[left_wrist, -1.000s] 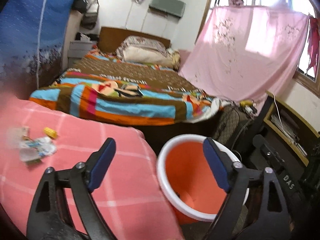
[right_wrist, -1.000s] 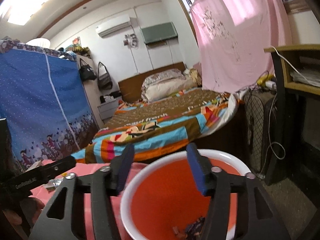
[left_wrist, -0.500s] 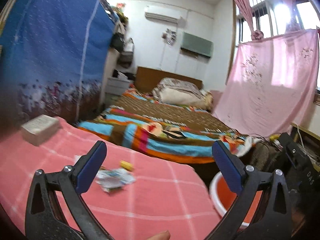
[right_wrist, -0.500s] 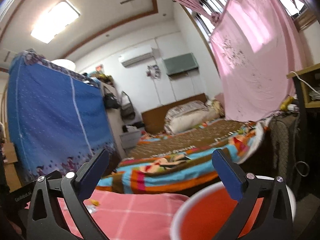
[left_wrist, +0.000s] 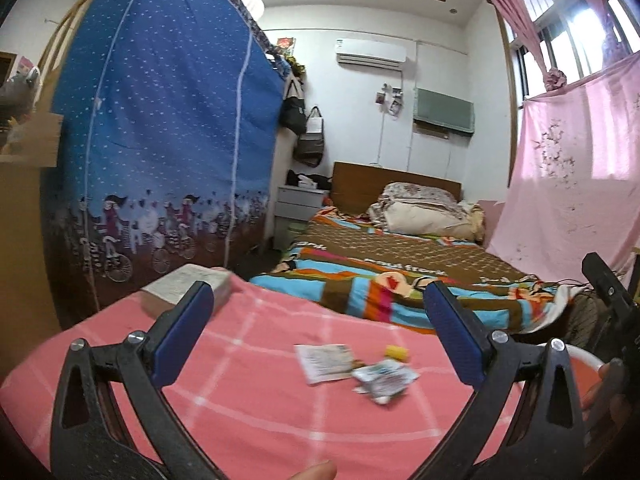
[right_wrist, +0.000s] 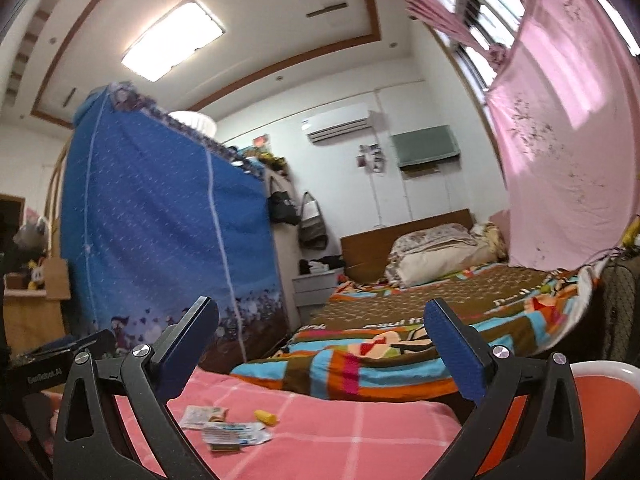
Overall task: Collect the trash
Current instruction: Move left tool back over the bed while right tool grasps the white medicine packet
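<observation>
both grippers, left (left_wrist: 318, 320) and right (right_wrist: 320, 334), stand wide apart, empty, ready for pickup. wrappers (left_wrist: 356, 368) lie ahead on cloth (left_wrist: 248, 384); bin (right_wrist: 600, 400) sits lower right to receive them.

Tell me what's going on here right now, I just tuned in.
A person with a gripper in each hand is clearing litter off a pink checked cloth. Both the left gripper and the right gripper are open and empty; the right one's jaws have just been opening. A flat paper packet, a crumpled silver wrapper and a small yellow piece lie on the cloth. The orange bucket with a white rim stands beside it.
</observation>
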`<state>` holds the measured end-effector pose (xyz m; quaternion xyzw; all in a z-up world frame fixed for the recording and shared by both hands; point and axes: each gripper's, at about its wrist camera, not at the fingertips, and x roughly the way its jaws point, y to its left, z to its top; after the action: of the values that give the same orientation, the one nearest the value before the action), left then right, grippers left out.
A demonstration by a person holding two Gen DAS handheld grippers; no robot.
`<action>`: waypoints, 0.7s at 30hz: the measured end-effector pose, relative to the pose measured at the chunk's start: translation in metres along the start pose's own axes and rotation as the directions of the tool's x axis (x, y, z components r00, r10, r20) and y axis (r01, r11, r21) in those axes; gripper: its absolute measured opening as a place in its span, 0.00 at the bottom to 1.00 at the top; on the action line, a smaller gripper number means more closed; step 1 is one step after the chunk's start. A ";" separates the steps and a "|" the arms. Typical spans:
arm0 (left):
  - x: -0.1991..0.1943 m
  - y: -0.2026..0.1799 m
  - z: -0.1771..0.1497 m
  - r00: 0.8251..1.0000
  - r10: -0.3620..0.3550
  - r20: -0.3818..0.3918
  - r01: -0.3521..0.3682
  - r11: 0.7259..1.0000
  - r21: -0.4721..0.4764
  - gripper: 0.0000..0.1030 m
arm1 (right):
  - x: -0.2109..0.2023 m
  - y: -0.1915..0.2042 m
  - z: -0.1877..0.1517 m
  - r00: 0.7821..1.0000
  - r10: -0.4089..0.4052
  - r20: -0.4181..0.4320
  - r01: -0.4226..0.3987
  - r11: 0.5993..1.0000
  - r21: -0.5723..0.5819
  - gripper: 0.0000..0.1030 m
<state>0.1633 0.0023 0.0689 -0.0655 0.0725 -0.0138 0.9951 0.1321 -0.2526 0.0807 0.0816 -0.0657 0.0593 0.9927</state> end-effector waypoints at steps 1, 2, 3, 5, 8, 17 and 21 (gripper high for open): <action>0.000 0.004 0.000 1.000 0.004 0.000 -0.004 1.000 0.002 1.00 | 0.004 0.005 -0.003 1.000 0.008 -0.007 -0.008 1.000 -0.006 1.00; 0.003 0.009 -0.001 1.000 0.012 -0.004 -0.012 1.000 0.007 1.00 | 0.008 0.007 -0.005 1.000 0.014 -0.015 -0.015 1.000 -0.009 1.00; 0.006 0.014 -0.002 1.000 0.017 -0.012 -0.016 1.000 0.010 1.00 | 0.013 0.012 -0.008 0.999 0.028 -0.031 -0.028 1.000 -0.012 1.00; 0.011 0.017 -0.004 0.999 0.019 -0.036 -0.019 1.000 0.012 1.00 | 0.022 0.020 -0.013 0.997 0.049 -0.067 -0.051 0.999 -0.019 1.00; 0.024 0.030 -0.008 0.996 0.031 -0.084 -0.031 1.000 0.000 1.00 | 0.042 0.033 -0.023 0.985 0.076 -0.154 -0.083 0.996 -0.039 1.00; 0.071 0.042 -0.031 0.933 0.037 -0.357 -0.031 0.999 0.022 1.00 | 0.103 0.058 -0.069 0.830 0.103 -0.549 -0.160 0.986 -0.057 0.83; 0.084 0.042 -0.040 0.891 0.004 -0.454 -0.008 1.000 -0.007 0.93 | 0.113 0.065 -0.089 0.739 0.139 -0.660 -0.216 0.976 -0.037 0.69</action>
<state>0.2414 0.0361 0.0116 -0.0645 0.3032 -0.0256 0.9504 0.2453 -0.1619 0.0192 -0.0060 0.2740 0.1746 0.9457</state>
